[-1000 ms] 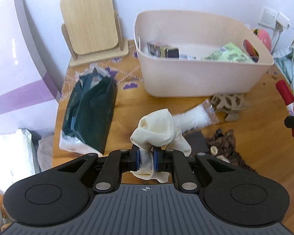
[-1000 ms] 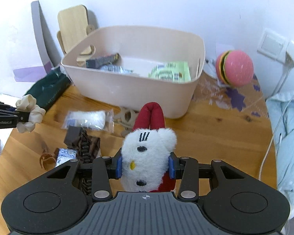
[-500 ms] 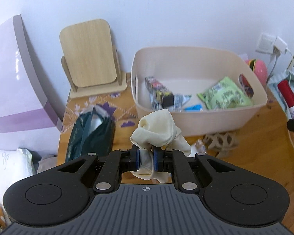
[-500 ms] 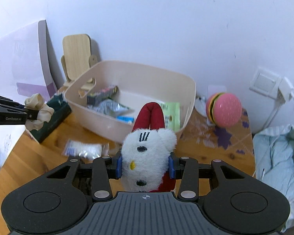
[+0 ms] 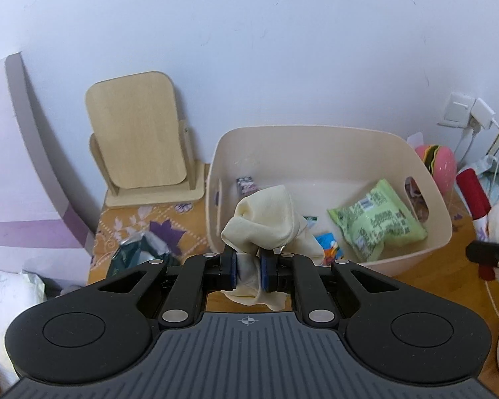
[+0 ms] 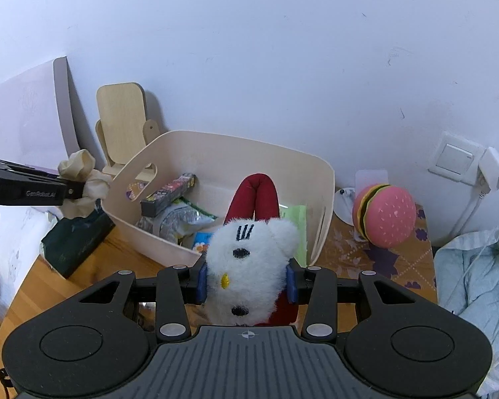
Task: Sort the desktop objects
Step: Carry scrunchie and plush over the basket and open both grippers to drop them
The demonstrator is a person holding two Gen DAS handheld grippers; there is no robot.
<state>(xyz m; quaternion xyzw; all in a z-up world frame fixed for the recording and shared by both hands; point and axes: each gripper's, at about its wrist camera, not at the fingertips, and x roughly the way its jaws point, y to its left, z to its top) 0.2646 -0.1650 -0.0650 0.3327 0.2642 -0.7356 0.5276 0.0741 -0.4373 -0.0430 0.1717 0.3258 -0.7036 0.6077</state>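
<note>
Cream cloth (image 5: 266,219) is pinched tight in the left gripper (image 5: 248,271), and the white plush toy (image 6: 249,259) is clamped in the right gripper (image 6: 246,282), both just short of the beige bin (image 6: 322,199). Snack packets already lie inside; both drops remain, and probably more out of view.

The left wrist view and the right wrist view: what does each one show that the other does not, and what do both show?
Only the left wrist view shows the left gripper from behind, with its fingers pinching the cream scrunchie.

Only the right wrist view shows the right gripper squeezing the white plush toy, and the silver packet.

Both show the beige bin, the burger toy and the wooden stand.
</note>
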